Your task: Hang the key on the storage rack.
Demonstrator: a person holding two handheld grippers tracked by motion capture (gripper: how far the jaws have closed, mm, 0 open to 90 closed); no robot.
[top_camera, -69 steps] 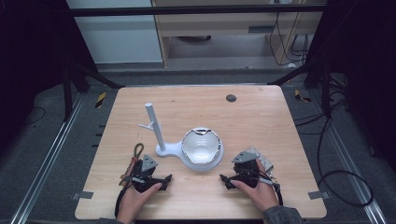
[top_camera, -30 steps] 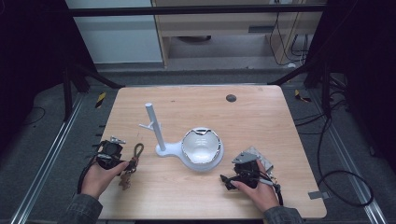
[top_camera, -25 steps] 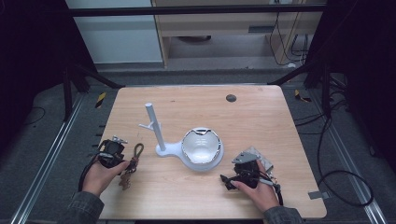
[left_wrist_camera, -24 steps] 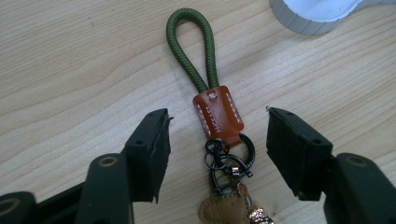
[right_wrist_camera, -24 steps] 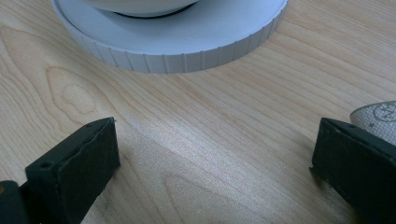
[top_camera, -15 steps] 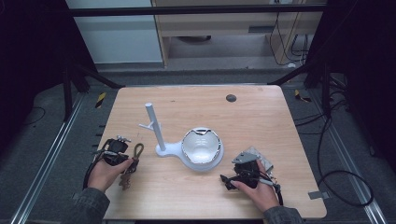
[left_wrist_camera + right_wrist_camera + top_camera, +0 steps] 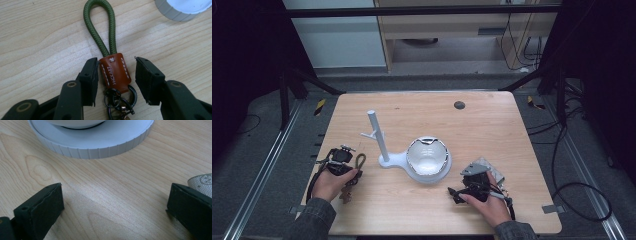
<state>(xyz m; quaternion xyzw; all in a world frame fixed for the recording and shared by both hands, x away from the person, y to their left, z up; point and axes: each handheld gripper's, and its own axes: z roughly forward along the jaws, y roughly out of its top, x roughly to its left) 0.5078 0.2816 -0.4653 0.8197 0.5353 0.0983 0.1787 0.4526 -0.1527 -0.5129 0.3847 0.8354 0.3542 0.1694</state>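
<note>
A key fob lies flat on the wooden table: a green rope loop [image 7: 100, 27], a brown leather tag [image 7: 115, 72] and black rings [image 7: 120, 97]. In the high view the key fob [image 7: 359, 162] is at the front left. My left gripper [image 7: 116, 62] straddles the tag. Its jaws have just been closing, and one pad now touches the tag while the other stands a little off it. My right gripper [image 7: 116, 187] rests open on bare wood next to the white round base [image 7: 100, 142]. In the high view the left gripper [image 7: 343, 159] and the right gripper [image 7: 458, 192] are both hand-held.
A white stand with a post [image 7: 376, 132] and a bowl [image 7: 428, 157] on its round base occupies the table's middle. A small dark disc [image 7: 459, 105] lies near the far edge. The table's front edge runs just behind both hands.
The left hand left the table's front and went left to the key fob, then settled slightly lower over it. Its jaws narrowed around the leather tag. The right hand stayed put.
</note>
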